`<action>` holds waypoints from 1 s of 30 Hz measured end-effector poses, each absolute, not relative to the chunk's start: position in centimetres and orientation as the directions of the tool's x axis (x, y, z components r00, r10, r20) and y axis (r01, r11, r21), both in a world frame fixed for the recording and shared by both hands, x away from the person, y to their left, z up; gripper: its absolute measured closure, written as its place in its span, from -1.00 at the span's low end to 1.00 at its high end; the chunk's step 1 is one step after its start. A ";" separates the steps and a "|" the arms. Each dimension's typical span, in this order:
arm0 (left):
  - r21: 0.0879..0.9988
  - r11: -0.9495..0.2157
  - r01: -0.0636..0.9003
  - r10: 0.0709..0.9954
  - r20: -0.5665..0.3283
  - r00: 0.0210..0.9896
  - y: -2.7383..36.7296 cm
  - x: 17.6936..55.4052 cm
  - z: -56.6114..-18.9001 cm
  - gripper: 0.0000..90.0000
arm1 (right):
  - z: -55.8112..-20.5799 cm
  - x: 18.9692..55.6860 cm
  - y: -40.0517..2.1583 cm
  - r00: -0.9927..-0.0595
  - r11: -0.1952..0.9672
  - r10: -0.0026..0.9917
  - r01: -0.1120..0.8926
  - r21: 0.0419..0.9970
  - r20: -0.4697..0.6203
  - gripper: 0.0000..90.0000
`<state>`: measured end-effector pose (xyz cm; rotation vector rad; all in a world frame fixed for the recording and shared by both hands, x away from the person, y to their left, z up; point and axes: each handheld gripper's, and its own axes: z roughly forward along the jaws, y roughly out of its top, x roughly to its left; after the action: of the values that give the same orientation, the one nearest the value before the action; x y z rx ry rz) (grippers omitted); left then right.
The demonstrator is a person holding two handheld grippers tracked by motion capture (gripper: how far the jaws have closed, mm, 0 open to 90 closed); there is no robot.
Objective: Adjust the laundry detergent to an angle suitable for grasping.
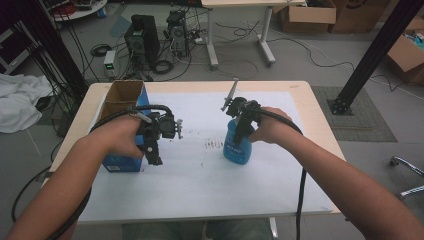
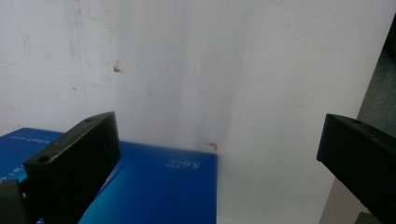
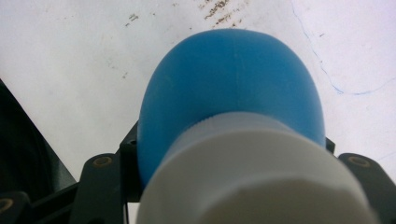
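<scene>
A blue bottle (image 1: 237, 149) stands upright on the white sheet (image 1: 200, 185), right of the middle. My right gripper (image 1: 243, 124) comes down over its top. In the right gripper view the black jaws hug the blue bottle (image 3: 233, 79) just below its white cap (image 3: 252, 182), so my right gripper (image 3: 231, 149) is shut on it. A tall blue box (image 1: 121, 161) with an open cardboard top stands at the left. My left gripper (image 1: 154, 156) hangs at its right side, jaws down. The left gripper (image 2: 219, 135) is wide open over bare sheet, with the box (image 2: 159, 186) under its left jaw.
Dark smudges (image 1: 215, 145) mark the sheet between box and bottle. The wooden table edge (image 1: 310, 100) frames the sheet. Beyond it are computer towers (image 1: 142, 37), cables, a desk leg (image 1: 212, 45), cardboard boxes (image 1: 307, 15) and a black post (image 1: 372, 55) at the right.
</scene>
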<state>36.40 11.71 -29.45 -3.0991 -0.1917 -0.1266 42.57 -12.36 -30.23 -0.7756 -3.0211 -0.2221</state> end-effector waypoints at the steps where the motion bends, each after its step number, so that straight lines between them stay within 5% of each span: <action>1: -0.028 -0.992 0.125 0.122 0.085 0.989 11.7 36.4 -29.5 -1.00 | -30.2 42.6 -12.4 -0.874 0.864 0.484 0.486 0.130 0.051 -0.21; 30: -0.043 -0.991 0.128 0.124 0.084 0.989 11.5 36.4 -29.4 -1.00 | -29.0 42.3 -13.3 -0.877 0.862 0.480 0.476 0.172 0.019 -0.61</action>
<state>36.38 11.51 -29.39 -3.0849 -0.1961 -0.1261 42.33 -13.28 -29.02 -0.7847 -3.0552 -0.2722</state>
